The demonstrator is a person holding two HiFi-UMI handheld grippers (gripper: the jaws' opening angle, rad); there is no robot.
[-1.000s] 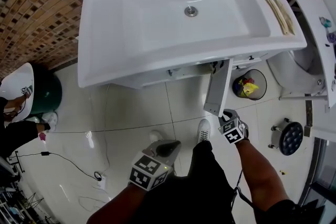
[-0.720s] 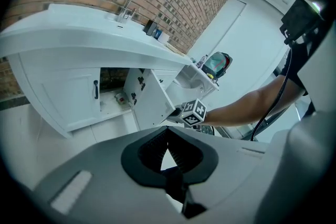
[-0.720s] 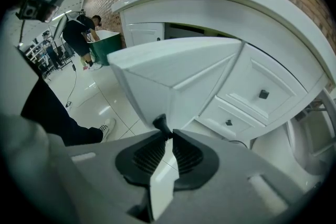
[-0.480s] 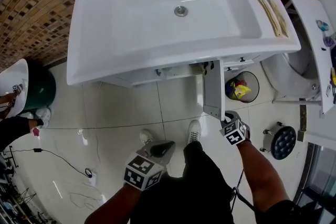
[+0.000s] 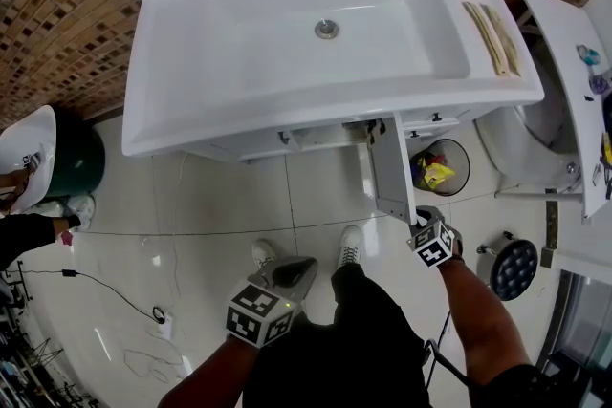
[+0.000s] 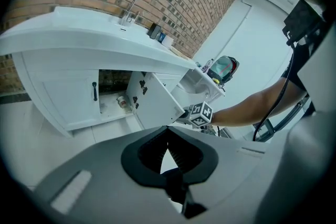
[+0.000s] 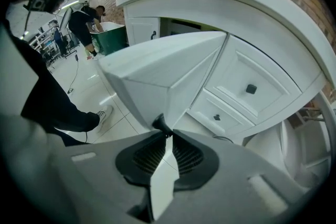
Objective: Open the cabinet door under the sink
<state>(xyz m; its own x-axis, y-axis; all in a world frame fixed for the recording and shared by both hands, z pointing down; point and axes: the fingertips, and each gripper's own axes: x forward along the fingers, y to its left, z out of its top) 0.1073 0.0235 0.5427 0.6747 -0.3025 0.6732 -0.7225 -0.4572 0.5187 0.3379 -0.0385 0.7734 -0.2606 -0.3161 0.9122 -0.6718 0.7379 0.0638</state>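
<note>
The white cabinet door (image 5: pixel 392 169) under the sink (image 5: pixel 191 100) stands swung out toward me, edge-on in the head view. My right gripper (image 5: pixel 421 220) is at its free lower corner. In the right gripper view the jaws are shut on the door's small black handle (image 7: pixel 159 124), and the door panel (image 7: pixel 163 76) fills the middle. My left gripper (image 5: pixel 304 267) hangs low over my legs, shut with nothing in it (image 6: pixel 168 134). The left gripper view shows the open door (image 6: pixel 157 105), the dark cabinet inside (image 6: pixel 113 94), and the right gripper (image 6: pixel 185 113) on the door's edge.
A second cabinet door with a black handle (image 6: pixel 94 91) stays closed at left. Two drawers (image 7: pixel 247 86) sit right of the open door. A waste bin (image 5: pixel 440 169) and a toilet (image 5: pixel 521 139) stand at right, a green bin (image 5: pixel 81 169) at left. A cable (image 5: pixel 115 291) lies on the tiles.
The door has swung slightly further out with the right gripper still on its handle. The left gripper has hardly moved. The head view has shifted a little.
</note>
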